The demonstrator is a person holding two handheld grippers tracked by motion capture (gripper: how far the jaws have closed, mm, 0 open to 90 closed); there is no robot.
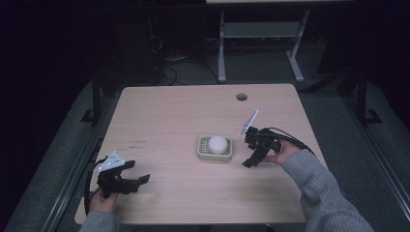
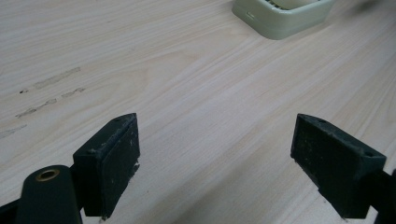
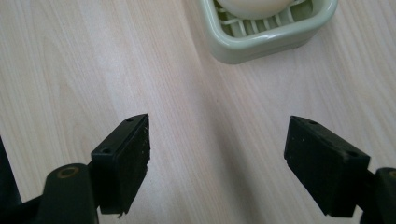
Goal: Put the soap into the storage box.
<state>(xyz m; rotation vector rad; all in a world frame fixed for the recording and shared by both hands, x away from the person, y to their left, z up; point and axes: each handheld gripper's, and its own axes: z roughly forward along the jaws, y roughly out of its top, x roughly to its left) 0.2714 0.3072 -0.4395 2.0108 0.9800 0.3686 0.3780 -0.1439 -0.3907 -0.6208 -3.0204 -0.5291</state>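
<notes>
A pale green slotted dish (image 1: 201,152) sits near the middle of the wooden table, with a round white soap (image 1: 218,144) lying in it. My right gripper (image 1: 250,159) is just to the dish's right, jaws open and pointing down toward the table with nothing between them. In the right gripper view the dish (image 3: 261,44) is at the top with the soap (image 3: 254,7) on its slats, a short way beyond my right gripper (image 3: 217,163). My left gripper (image 1: 138,181) rests open near the table's front left corner. The dish corner (image 2: 280,21) lies far ahead of my left gripper (image 2: 215,163).
The light wooden table (image 1: 159,121) has a round cable hole (image 1: 241,96) near its back edge and faint scuff marks (image 2: 51,91) left of centre. Beyond the table stand a dark floor, cables and a grey desk frame (image 1: 261,43).
</notes>
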